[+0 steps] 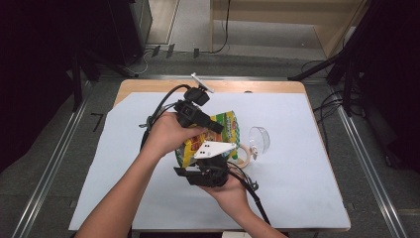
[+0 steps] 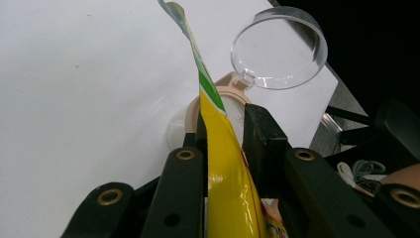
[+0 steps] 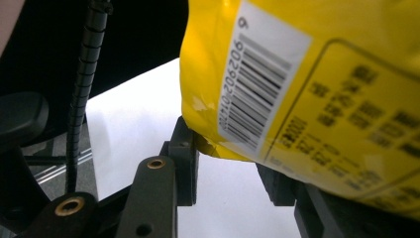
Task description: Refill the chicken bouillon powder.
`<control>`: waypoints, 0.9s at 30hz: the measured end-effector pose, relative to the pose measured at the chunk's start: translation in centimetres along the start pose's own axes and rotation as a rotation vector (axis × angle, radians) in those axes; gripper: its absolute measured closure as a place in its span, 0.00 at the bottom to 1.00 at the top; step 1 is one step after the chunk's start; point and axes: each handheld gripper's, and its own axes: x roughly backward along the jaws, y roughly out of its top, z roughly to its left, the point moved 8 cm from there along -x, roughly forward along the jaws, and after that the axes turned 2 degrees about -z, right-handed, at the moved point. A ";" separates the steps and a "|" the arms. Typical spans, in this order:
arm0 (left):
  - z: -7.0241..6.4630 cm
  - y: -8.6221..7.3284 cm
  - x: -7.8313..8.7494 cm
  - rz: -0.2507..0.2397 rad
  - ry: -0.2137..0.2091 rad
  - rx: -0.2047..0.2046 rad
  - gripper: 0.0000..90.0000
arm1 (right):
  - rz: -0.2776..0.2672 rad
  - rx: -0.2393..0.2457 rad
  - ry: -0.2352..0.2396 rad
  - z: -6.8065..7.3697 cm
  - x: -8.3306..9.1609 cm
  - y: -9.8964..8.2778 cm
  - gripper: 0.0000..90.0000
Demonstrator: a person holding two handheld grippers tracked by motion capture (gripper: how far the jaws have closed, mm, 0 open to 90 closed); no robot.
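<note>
A: Where was the glossy yellow-and-green snack bag (image 1: 225, 130)?

B: Held up between both tools above the bench (image 1: 297, 163). The left tool (image 2: 225, 131) pinched its thin edge; the right tool (image 3: 228, 163) had closed on its lower corner, beside the barcode.

A: Anything near?

B: Just beyond the left tool lay a beige plastic ring (image 2: 225, 87), touching a clear round plastic lid (image 2: 280, 47).

The crinkly plastic snack bag (image 1: 225, 130) is bright yellow with green and red print; its back carries a white label with a black barcode (image 3: 257, 84). The round clear plastic lid (image 2: 279, 48) is colourless, the ring-shaped jar mouth (image 1: 243, 154) beige, the table's paper cover (image 1: 297, 163) pale bluish-white, both claws black.
</note>
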 end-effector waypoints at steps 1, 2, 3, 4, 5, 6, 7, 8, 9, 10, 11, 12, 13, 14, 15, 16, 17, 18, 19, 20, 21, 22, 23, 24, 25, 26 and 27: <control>0.1 0.0 0.0 -0.002 -0.002 0.002 0.86 | -0.002 -0.002 0.003 0.1 0.0 0.0 0.72; 0.1 0.0 0.0 -0.002 -0.004 0.004 0.86 | -0.002 -0.001 0.004 0.1 0.0 0.1 0.72; 0.1 0.0 0.0 0.000 -0.004 0.006 0.86 | -0.002 -0.001 0.005 0.1 0.1 0.1 0.72; 0.1 0.0 0.0 0.000 -0.006 0.008 0.86 | -0.002 0.001 0.004 0.1 0.1 0.1 0.72; 0.2 0.0 0.0 0.002 -0.004 0.008 0.86 | -0.003 0.000 0.005 0.1 0.1 0.1 0.72; 0.2 0.0 -0.1 0.004 -0.003 0.008 0.86 | -0.001 -0.003 0.006 0.1 0.1 0.1 0.72; 0.2 0.0 -0.1 0.005 -0.003 0.009 0.86 | -0.001 -0.005 0.007 0.1 0.0 0.1 0.72; 0.2 0.0 -0.1 0.007 -0.002 0.008 0.86 | -0.002 -0.006 0.007 0.2 0.0 0.1 0.72; 0.2 0.0 -0.1 0.007 -0.002 0.007 0.86 | -0.001 -0.007 0.008 0.1 0.0 0.0 0.72; 0.2 0.0 -0.1 0.008 -0.001 0.005 0.86 | 0.001 -0.005 0.006 0.1 0.0 0.0 0.72; 0.2 0.0 -0.2 0.007 -0.002 0.005 0.86 | 0.003 -0.004 0.005 0.1 0.0 0.0 0.72; 0.3 0.0 -0.2 0.010 -0.001 0.006 0.86 | 0.004 -0.002 0.007 0.0 0.0 0.0 0.72; 0.3 0.0 -0.3 0.012 -0.001 0.008 0.86 | 0.006 -0.009 0.007 0.0 0.0 0.0 0.72; 0.3 0.0 -0.3 0.012 -0.003 0.009 0.86 | 0.005 -0.014 0.011 0.0 0.0 0.0 0.72; 0.3 0.0 -0.3 0.012 -0.006 0.011 0.86 | 0.005 -0.016 0.010 0.0 0.0 0.0 0.72; 0.3 0.0 -0.4 0.014 -0.008 0.015 0.86 | 0.004 -0.017 0.012 0.1 0.1 0.0 0.72; 0.4 0.1 -0.4 0.015 -0.009 0.017 0.86 | 0.003 -0.018 0.012 0.1 0.1 0.0 0.72; 0.4 0.1 -0.4 0.014 -0.010 0.015 0.86 | 0.003 -0.019 0.012 0.1 0.1 0.0 0.72; 0.4 0.1 -0.4 0.014 -0.009 0.016 0.86 | 0.004 -0.018 0.011 0.0 0.1 0.0 0.72; 0.4 0.1 -0.5 0.013 -0.010 0.017 0.86 | 0.005 -0.019 0.011 0.0 0.1 0.0 0.72; 0.4 0.1 -0.5 0.012 -0.009 0.016 0.86 | 0.006 -0.020 0.010 0.0 0.1 0.0 0.72; 0.4 0.1 -0.5 0.014 -0.009 0.014 0.86 | 0.007 -0.019 0.008 0.0 0.1 -0.1 0.72; 0.3 0.1 -0.5 0.015 -0.009 0.013 0.86 | 0.007 -0.018 0.008 0.0 0.1 -0.1 0.72; 0.3 0.1 -0.5 0.016 -0.008 0.011 0.86 | 0.007 -0.018 0.008 0.0 0.1 -0.1 0.72; 0.3 0.1 -0.4 0.015 -0.008 0.011 0.86 | 0.006 -0.017 0.008 0.0 0.1 -0.1 0.72; 0.3 0.1 -0.4 0.016 -0.009 0.011 0.86 | 0.006 -0.016 0.008 0.0 0.1 -0.1 0.72; 0.3 0.0 -0.4 0.016 -0.010 0.012 0.86 | 0.007 -0.014 0.006 0.0 0.1 -0.1 0.72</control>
